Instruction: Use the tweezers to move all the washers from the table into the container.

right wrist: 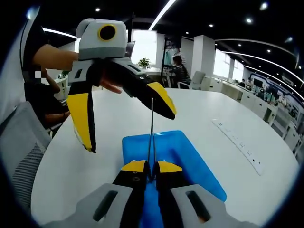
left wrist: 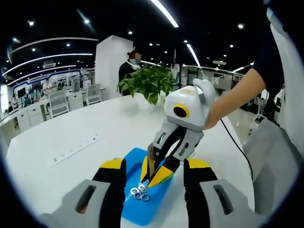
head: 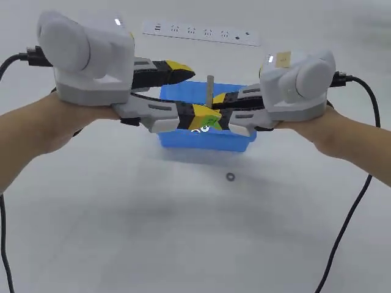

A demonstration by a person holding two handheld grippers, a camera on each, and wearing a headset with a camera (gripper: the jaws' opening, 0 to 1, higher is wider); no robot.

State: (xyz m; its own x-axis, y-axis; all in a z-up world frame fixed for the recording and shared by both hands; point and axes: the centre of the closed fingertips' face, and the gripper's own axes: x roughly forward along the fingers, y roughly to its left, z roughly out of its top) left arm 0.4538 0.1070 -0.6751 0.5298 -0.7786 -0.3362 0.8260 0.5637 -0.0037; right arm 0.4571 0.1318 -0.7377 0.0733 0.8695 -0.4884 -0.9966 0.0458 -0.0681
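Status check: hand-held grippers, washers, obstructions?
Left hand-held gripper open; right shut on tweezers over container. Washers inside; one washer on table. Nothing blocking it.

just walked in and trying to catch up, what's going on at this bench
A person holds a gripper in each hand over a blue container on a white table. The right gripper is shut on tweezers, held above the container. The left gripper is open beside it, holding nothing. Several washers lie in the container, and one washer lies on the table in front of it.
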